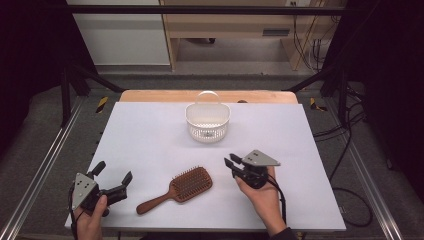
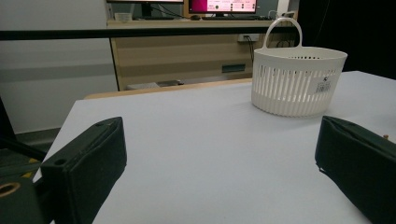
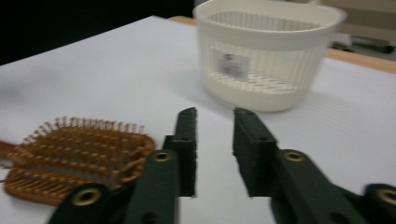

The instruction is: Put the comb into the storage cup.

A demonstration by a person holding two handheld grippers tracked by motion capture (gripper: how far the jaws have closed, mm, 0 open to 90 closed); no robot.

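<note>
A brown wooden paddle hairbrush (image 1: 185,187) lies bristles up near the table's front edge, handle pointing to the front left. A white slotted basket (image 1: 208,122) with a handle stands at the back middle. My left gripper (image 1: 114,171) rests at the front left corner, open wide with nothing between its jaws; in its own view the left gripper (image 2: 222,135) faces the basket (image 2: 296,81). My right gripper (image 1: 231,160) hovers just right of the brush, open by a narrow gap and holding nothing. In its own view the right gripper (image 3: 215,116) points toward the basket (image 3: 264,56), with the hairbrush (image 3: 70,158) to its left.
A white sheet (image 1: 150,135) covers the table, with a wooden edge (image 1: 150,95) showing at the back. Black frame bars stand at both sides, and cables lie on the floor at the right.
</note>
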